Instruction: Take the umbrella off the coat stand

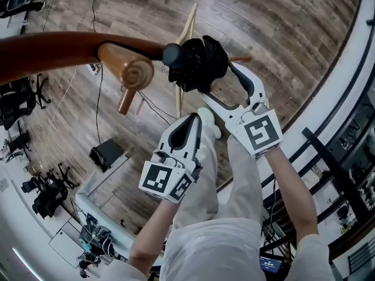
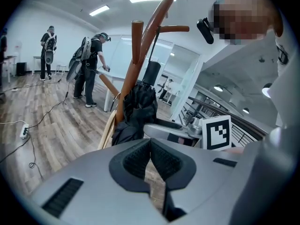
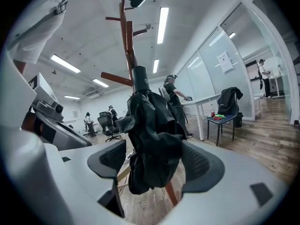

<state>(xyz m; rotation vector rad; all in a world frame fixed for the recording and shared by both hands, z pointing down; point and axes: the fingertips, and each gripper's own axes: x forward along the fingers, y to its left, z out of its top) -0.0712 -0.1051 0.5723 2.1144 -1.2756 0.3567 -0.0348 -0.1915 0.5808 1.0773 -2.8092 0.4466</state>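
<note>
Straddling the umbrella [image 3: 152,139] on the coat stand [image 3: 125,41], right hand-held gripper [image 3: 152,156] gapes; left hand-held gripper [image 2: 150,161] closed.

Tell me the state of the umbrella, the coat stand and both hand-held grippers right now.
Umbrella: folded shut, hanging against the coat stand.
Coat stand: upright, umbrella not yet off it.
Left hand-held gripper: shut, empty.
Right hand-held gripper: open, jaws either side of the umbrella, not clamping it.
</note>
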